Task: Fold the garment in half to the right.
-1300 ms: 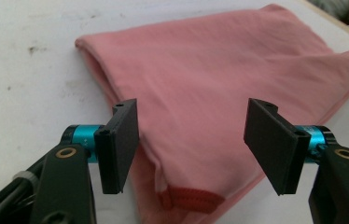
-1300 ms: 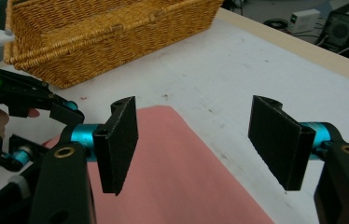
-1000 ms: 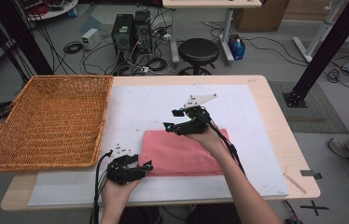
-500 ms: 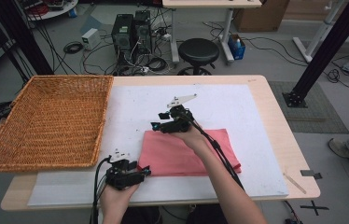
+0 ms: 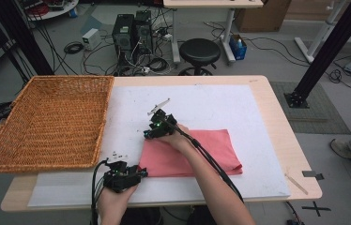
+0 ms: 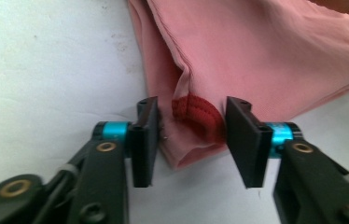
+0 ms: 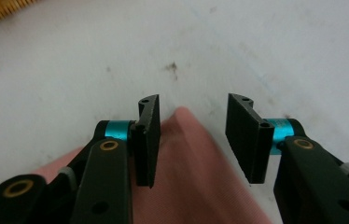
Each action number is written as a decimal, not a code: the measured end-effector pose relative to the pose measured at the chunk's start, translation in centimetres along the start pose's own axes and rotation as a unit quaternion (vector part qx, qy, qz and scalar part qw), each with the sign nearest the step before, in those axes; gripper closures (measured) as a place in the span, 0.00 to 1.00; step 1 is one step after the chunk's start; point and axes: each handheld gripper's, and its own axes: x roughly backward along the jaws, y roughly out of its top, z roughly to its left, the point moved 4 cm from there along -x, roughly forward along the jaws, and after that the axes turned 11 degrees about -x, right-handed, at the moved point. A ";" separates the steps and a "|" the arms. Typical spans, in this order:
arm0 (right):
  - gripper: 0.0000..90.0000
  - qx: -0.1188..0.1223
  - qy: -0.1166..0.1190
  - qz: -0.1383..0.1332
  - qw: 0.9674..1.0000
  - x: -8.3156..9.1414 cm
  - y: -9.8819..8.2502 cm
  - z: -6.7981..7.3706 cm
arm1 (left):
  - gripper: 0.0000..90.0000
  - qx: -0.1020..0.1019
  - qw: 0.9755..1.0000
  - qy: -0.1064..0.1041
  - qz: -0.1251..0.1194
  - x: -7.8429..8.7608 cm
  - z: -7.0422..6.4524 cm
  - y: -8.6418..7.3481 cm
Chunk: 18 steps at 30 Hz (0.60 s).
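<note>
Garment: a pink cloth (image 5: 190,152), folded flat, lies on the white sheet (image 5: 220,105) at the near middle of the table (image 5: 277,108); a dark red ribbed hem (image 6: 198,116) shows at its near-left corner.
Left gripper (image 5: 138,174): sits at the cloth's near-left corner; its jaws have just been closing and now stand about half open, with the bunched corner and red hem between the pads; the left pad touches the fabric, but a pinch is not yet made.
Right gripper (image 5: 151,133): a second ago it stood farther back over the sheet; it has come down toward the left, to the cloth's far-left corner. Its jaws have just been closing and stand half open, with the corner tip (image 7: 182,116) between them, not yet clamped.
Meaning for the work: both corners of the left edge appear lined up for a two-point pick; closing fully seems the next step, likely before a fold or a lift.
Basket (image 5: 47,122): wicker, at the left of the table, just beside the sheet, well apart from the cloth.
Obstructions: none between the grippers; the right gripper's cable (image 5: 211,161) trails across the cloth and could drag on it.
Surroundings: stool (image 5: 199,51) and computer towers (image 5: 131,33) on the floor beyond the table.
</note>
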 end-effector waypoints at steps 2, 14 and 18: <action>0.70 0.001 0.011 -0.001 1.000 0.0 0.1 0.0 | 0.76 0.007 1.000 -0.022 0.002 -0.1 -0.1 0.0; 0.98 0.022 0.046 -0.038 0.998 3.4 1.1 0.2 | 0.90 0.019 0.994 -0.091 -0.062 1.0 -1.2 1.4; 0.98 0.017 0.077 -0.074 0.994 7.3 1.3 -0.4 | 0.90 -0.003 0.988 -0.127 -0.093 1.5 -3.6 3.2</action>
